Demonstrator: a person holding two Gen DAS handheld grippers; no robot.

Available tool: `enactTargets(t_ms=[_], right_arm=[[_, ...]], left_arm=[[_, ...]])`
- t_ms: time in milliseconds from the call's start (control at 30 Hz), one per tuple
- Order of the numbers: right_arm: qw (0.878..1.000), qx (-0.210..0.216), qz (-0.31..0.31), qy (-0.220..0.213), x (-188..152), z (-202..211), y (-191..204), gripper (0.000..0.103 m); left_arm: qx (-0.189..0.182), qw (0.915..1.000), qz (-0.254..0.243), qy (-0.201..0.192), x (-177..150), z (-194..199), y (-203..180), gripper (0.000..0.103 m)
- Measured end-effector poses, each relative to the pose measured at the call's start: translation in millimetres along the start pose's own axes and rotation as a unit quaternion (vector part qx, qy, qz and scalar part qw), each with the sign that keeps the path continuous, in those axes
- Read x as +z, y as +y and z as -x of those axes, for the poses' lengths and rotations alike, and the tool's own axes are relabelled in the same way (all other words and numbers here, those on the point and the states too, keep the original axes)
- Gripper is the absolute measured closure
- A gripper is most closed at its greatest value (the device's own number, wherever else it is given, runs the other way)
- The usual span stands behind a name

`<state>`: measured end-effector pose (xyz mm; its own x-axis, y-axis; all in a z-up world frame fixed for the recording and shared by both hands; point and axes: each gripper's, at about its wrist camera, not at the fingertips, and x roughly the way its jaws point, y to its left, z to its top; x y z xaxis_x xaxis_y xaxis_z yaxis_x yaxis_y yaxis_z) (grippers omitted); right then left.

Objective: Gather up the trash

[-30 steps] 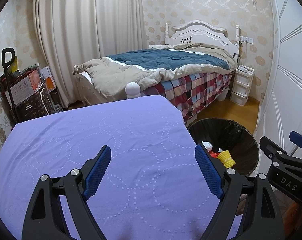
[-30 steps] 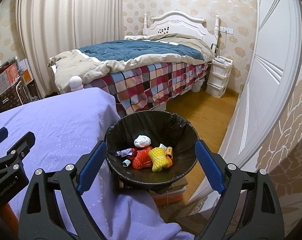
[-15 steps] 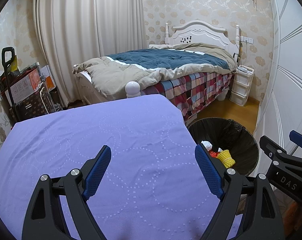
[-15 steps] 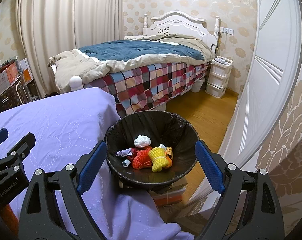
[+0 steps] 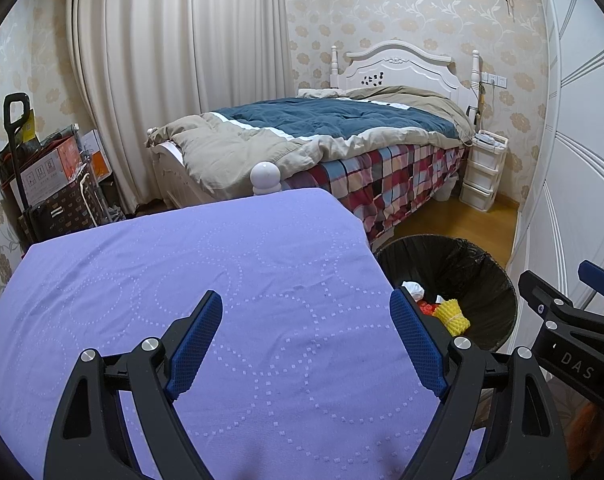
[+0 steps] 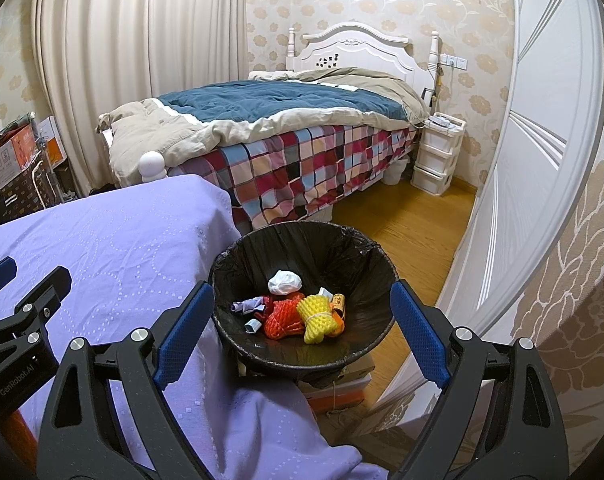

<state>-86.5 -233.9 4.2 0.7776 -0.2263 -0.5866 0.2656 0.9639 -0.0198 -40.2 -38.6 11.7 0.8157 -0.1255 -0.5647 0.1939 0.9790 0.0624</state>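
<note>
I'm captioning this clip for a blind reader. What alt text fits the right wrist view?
A black-lined bin beside a purple-covered table holds a yellow foam net, an orange net, a white wad and small scraps. The open, empty right hand-held gripper frames it; a bed lies beyond.
</note>
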Motion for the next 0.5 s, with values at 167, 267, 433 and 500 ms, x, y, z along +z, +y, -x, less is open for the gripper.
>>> enactTargets(t_ms=[167, 267, 433, 500], right_arm=[[1.000, 0.000, 0.000, 0.000, 0.0, 0.1, 0.7, 0.015], [1.000, 0.000, 0.000, 0.000, -0.2, -0.2, 0.4, 0.015], [1.000, 0.000, 0.000, 0.000, -0.4, -0.3, 0.9, 0.015], [1.000, 0.000, 0.000, 0.000, -0.5, -0.4, 0.9, 0.015]], left_arm=[[0.000, 1.0000, 0.000, 0.000, -0.1, 0.1, 0.3, 0.020], [0.000, 1.0000, 0.000, 0.000, -0.1, 0.0, 0.5, 0.020], [0.000, 1.0000, -0.001, 0.000, -0.5, 0.3, 0.6, 0.020], [0.000, 1.0000, 0.000, 0.000, -0.4, 0.1, 0.5, 0.020]])
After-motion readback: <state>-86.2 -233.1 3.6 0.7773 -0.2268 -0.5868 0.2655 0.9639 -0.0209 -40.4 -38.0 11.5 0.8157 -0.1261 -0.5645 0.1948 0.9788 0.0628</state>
